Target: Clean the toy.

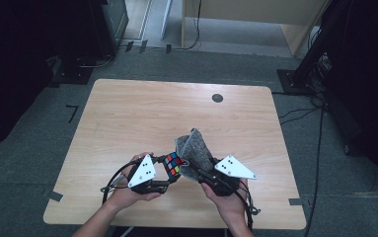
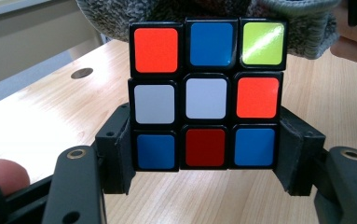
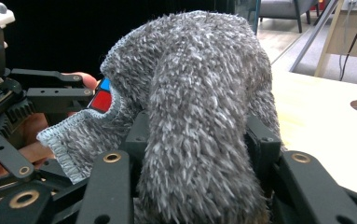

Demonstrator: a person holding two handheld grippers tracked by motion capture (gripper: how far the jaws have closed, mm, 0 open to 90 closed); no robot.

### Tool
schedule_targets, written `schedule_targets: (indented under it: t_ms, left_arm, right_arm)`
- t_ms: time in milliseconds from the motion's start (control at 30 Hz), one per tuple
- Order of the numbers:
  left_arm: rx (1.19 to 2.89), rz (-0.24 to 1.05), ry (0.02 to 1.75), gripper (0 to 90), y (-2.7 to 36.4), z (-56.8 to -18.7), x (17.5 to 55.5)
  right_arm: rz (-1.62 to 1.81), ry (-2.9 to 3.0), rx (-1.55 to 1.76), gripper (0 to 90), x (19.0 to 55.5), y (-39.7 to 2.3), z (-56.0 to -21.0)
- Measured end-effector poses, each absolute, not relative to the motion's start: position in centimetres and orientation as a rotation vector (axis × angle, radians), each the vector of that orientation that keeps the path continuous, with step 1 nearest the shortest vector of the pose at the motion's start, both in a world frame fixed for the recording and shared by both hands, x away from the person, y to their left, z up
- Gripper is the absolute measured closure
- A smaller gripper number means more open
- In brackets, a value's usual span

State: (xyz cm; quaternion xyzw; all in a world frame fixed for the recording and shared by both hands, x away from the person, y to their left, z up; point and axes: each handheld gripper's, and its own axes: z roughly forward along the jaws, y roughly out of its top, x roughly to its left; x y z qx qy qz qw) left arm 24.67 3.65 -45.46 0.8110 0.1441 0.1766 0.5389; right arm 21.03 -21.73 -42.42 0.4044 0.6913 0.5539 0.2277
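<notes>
A colour cube (image 1: 173, 165) with a black frame is clamped at its bottom row between the jaws of my left gripper (image 1: 170, 171), held just above the table. In the left gripper view the cube (image 2: 206, 95) faces the camera, and the left gripper (image 2: 206, 158) presses on both of its sides. A fuzzy grey cloth (image 1: 194, 148) stands bunched up beside the cube and touches its far side. My right gripper (image 1: 198, 171) is shut on the cloth's lower part. In the right gripper view the cloth (image 3: 190, 84) bulges between the jaws of the right gripper (image 3: 199, 140), and a corner of the cube (image 3: 102, 98) peeks out behind its stitched edge.
The wooden table (image 1: 152, 113) is bare apart from a round dark cable hole (image 1: 217, 98) near its far edge. Both hands work near the front edge. Grey carpet, cables and dark stands surround the table.
</notes>
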Motion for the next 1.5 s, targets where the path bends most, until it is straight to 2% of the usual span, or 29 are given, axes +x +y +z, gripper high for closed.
schedule_targets:
  t_ms: [400,667,1067,1500]
  left_arm:
    - [1.927,0.423,0.341,34.5,3.7,-45.4,24.6]
    - [1.914,0.423,0.347,34.5,3.9,-45.3,24.7]
    - [1.906,0.421,0.349,34.5,4.1,-45.1,24.7]
    - [1.896,0.419,0.339,34.6,4.1,-45.1,24.6]
  right_arm:
    - [1.542,1.909,1.082,55.6,20.7,-21.5,-42.2]
    - [1.516,1.893,1.077,61.5,20.7,-21.4,-42.1]
    - [1.455,1.867,1.098,61.2,20.9,-21.8,-42.3]
    - [1.544,1.885,1.002,60.9,19.9,-20.8,-41.5]
